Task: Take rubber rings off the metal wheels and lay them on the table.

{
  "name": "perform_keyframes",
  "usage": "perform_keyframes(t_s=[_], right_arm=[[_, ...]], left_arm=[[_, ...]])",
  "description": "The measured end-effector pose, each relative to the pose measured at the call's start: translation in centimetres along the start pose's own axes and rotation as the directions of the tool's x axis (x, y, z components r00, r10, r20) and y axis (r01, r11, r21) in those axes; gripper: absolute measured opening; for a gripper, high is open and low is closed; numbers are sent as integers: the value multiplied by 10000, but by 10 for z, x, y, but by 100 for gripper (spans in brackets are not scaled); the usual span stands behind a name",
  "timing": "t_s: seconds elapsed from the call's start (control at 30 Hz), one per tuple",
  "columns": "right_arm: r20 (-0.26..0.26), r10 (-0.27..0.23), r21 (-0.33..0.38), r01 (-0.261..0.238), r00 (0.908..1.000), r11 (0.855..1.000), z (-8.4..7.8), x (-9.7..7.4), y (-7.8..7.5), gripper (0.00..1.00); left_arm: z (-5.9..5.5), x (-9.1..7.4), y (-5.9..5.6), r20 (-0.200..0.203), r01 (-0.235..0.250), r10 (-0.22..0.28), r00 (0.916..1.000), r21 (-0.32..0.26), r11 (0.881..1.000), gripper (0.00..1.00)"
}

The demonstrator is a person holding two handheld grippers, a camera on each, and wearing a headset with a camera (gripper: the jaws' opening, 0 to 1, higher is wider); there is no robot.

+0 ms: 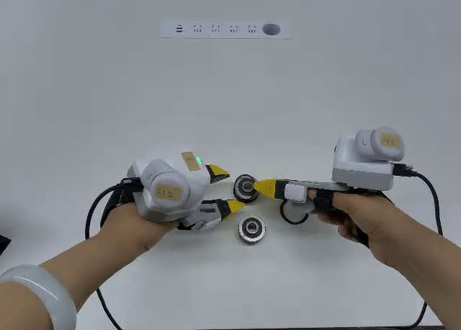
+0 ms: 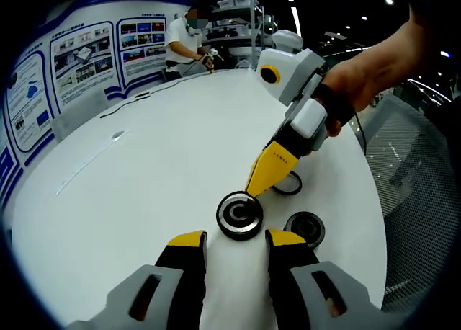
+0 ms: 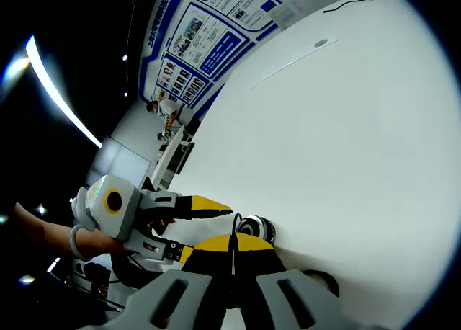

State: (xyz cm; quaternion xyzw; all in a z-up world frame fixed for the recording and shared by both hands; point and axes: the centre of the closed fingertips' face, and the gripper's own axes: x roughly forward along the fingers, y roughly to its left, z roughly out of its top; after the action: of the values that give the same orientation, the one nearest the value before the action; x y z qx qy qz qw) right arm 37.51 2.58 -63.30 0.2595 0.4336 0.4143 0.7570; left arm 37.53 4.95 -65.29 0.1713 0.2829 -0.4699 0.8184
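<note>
Metal wheel (image 1: 245, 188) edge meets right tool (image 1: 258, 189).

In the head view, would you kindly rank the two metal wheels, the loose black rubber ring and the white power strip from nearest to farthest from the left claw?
1. The round metal wheel, between the tips of the open left claw.
2. The second metal wheel, just below, toward the person.
3. The loose black rubber ring, further right.
4. The white power strip, far back.
</note>
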Motion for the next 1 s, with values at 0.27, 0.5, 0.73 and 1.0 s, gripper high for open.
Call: perform_keyframes(t_s=[0.27,0.5,0.73,1.0], right_arm=[[223,280,-8,-280,9994,9996,3,-6,13,2],[539,296,148,-304,9981,9994,-2,-23,14,2],[917,-4,569,-49,9958,9984,-7,-44,4,2],[1086,-467,856,375,9930,9956,-12,-57,-10,2]], left_arm=[[-6,-6,6,-69,-205,204,9998,-203,9996,37],[-7,-9,6,-36,-260,258,9997,-373,9990,38],[-7,-9,5,-36,-255,254,9997,-379,9990,38],[-8,-9,6,-49,-261,259,9997,-420,9988,38]])
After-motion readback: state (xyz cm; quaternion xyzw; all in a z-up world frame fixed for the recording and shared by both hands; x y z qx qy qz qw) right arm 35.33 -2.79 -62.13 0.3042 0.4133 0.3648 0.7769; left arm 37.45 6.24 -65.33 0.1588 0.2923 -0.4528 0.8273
